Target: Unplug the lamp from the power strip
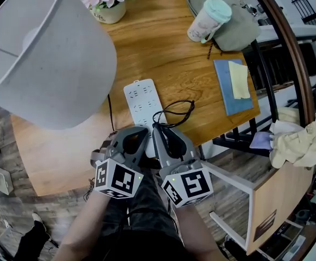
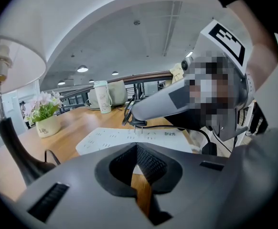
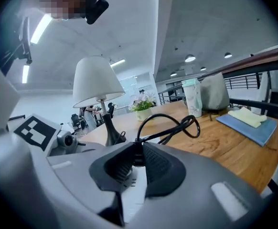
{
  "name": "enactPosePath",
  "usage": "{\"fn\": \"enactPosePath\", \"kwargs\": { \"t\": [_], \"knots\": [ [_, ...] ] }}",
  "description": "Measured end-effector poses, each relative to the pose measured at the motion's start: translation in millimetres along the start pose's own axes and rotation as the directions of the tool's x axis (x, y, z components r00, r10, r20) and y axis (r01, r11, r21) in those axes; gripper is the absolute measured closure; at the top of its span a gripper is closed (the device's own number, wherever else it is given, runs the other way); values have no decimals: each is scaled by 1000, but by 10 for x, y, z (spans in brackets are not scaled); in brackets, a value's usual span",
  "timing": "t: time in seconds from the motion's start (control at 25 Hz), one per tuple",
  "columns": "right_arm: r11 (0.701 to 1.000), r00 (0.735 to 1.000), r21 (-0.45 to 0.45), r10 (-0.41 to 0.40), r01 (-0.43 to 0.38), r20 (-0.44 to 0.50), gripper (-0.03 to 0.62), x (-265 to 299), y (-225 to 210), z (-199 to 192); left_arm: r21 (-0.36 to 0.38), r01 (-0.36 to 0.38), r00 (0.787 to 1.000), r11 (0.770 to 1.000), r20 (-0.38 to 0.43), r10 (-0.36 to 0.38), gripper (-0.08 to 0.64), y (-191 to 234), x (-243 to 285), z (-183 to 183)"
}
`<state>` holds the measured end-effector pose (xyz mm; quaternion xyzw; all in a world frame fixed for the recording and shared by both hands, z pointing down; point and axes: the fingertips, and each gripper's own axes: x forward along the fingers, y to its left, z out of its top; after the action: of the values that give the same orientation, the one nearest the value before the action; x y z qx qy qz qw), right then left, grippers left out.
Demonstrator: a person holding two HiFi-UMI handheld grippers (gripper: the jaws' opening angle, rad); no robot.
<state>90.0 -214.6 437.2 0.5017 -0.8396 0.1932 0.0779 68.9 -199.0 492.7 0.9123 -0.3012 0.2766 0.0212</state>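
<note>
The white power strip [image 1: 142, 103] lies on the wooden table [image 1: 163, 53] next to the lamp with its big white shade [image 1: 44, 53]. My right gripper [image 1: 159, 130] is shut on the lamp's black plug [image 3: 138, 157]. In the left gripper view the plug [image 2: 138, 123] hangs just above the strip [image 2: 129, 138] with its metal prongs bare. Its black cord [image 1: 175, 112] loops up beside the strip. My left gripper [image 1: 138, 135] is shut with nothing in it, tips at the strip's near end.
A flower pot [image 1: 110, 4] stands at the back, with a lidded cup [image 1: 208, 19] and a grey bag [image 1: 237, 29] at the back right. A blue notebook with a yellow pad [image 1: 233, 86] lies near the right edge. Cloths [image 1: 296, 143] lie on a shelf beyond the table.
</note>
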Motion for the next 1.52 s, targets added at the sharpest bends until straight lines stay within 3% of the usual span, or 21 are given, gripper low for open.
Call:
{"fn": "enactPosePath", "kwargs": {
  "t": [0.12,0.4,0.88,1.04,1.4,1.52],
  "knots": [
    [1000,1000,10,3,-3,-11,525,-2,19,-4,-1,-25,999,1000,28,25,565,46,-71,36],
    [1000,998,7,19,-19,-53,523,29,152,-55,-120,-71,987,990,134,87,565,255,-415,171],
    [991,979,-20,125,-130,-162,522,227,713,-245,-214,-198,970,957,97,222,565,494,-1008,-195],
    [984,967,-45,157,-170,-198,522,336,960,-331,-244,-249,957,937,87,277,565,595,-1266,-344],
    [955,934,-160,195,-250,-299,520,539,1386,-491,-348,-359,915,866,51,400,565,814,-1854,-593],
    [949,914,-162,201,-271,-351,456,568,1468,-564,-361,-379,904,852,52,424,565,866,-1969,-602]
  ]
}}
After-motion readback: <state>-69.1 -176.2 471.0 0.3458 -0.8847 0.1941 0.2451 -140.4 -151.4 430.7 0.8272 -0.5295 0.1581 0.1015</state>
